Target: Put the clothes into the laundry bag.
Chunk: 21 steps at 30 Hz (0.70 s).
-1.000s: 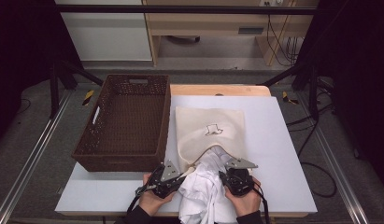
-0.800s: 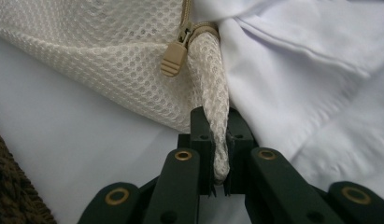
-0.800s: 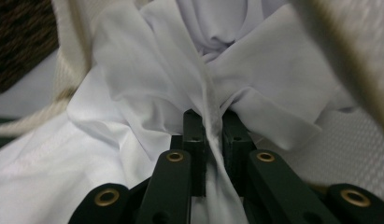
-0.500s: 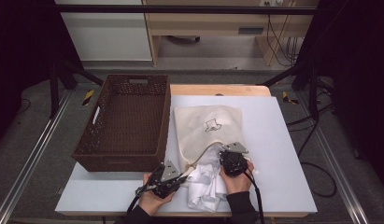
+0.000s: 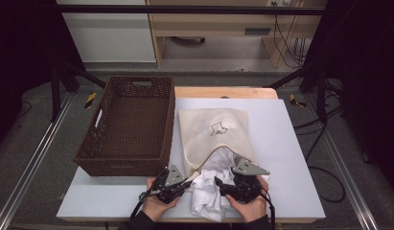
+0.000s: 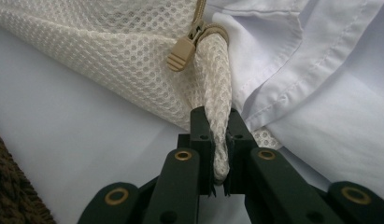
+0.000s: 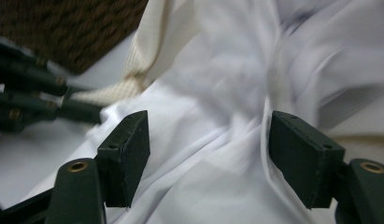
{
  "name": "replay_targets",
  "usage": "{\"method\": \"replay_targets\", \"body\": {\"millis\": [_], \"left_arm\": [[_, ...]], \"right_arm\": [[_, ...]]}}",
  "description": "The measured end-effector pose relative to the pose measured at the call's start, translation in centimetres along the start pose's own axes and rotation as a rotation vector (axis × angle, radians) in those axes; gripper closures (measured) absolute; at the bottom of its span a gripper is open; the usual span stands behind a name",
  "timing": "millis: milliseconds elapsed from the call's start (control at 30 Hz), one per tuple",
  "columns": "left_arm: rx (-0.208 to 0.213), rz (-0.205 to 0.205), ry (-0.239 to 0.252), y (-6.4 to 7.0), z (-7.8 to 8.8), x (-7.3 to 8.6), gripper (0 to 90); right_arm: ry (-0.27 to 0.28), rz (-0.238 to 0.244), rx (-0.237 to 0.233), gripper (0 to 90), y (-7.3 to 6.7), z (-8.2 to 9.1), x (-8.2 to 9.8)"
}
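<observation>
My left gripper [image 6: 219, 154] pinches the mesh bag [image 6: 133, 60] edge just below its tan zipper pull [image 6: 181, 52], white shirt [image 6: 320, 84] alongside.

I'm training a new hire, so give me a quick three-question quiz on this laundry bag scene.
1. True or false: the left gripper is clamped on the mesh laundry bag's edge.
2. How do the right gripper's jaws stand: A shut on the white shirt, B open over it?
3. What stands left of the bag on the table?

Key: 1 true; 2 B, having just opened; 3 a brown wicker basket.
</observation>
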<state>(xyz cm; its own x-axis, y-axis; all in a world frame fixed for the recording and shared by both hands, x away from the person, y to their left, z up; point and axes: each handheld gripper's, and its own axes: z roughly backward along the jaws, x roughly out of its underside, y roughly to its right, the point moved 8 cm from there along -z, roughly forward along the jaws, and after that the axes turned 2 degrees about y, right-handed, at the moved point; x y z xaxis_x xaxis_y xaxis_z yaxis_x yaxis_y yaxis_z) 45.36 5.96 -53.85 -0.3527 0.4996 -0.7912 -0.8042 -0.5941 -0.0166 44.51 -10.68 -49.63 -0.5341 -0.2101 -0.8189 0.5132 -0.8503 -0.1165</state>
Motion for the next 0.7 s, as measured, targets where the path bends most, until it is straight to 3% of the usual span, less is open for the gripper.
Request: {"method": "replay_targets", "body": {"millis": [67,167,267,300,367,433,533,567,700], "left_arm": [[-0.001,0.0,0.0,0.0,0.0,0.0,84.8],[0.002,0.002,0.0,0.0,0.0,0.0,84.7],[0.002,0.002,0.0,0.0,0.0,0.0,84.8],[0.002,0.004,0.0,0.0,0.0,0.0,84.9],[0.002,0.004,-0.002,0.0,0.0,0.0,85.2],[0.03,0.031,-0.008,0.1,0.2,0.0,85.7],[0.035,0.024,-0.013,0.2,0.6,-0.1,85.9],[0.043,0.015,-0.017,0.4,1.1,-0.1,85.9],[0.042,0.002,-0.023,0.7,1.8,0.2,85.9]], "right_arm": [[-0.049,0.009,-0.006,27.6,-0.9,-0.8,1.0],[-0.144,0.047,0.024,30.8,-1.5,-2.9,2.4],[-0.148,0.082,0.054,38.2,-1.5,-3.6,2.5],[-0.154,0.086,0.121,55.5,-1.2,-3.7,2.2],[-0.141,0.082,0.163,71.6,-0.7,-3.8,1.9],[-0.13,0.062,0.167,78.6,-0.3,-4.0,1.5],[-0.107,0.045,0.165,81.6,0.2,-4.2,0.9],[-0.062,0.027,0.189,82.4,0.8,-4.4,-0.2],[0.032,0.01,0.255,82.2,2.2,-4.7,-2.6]]}}
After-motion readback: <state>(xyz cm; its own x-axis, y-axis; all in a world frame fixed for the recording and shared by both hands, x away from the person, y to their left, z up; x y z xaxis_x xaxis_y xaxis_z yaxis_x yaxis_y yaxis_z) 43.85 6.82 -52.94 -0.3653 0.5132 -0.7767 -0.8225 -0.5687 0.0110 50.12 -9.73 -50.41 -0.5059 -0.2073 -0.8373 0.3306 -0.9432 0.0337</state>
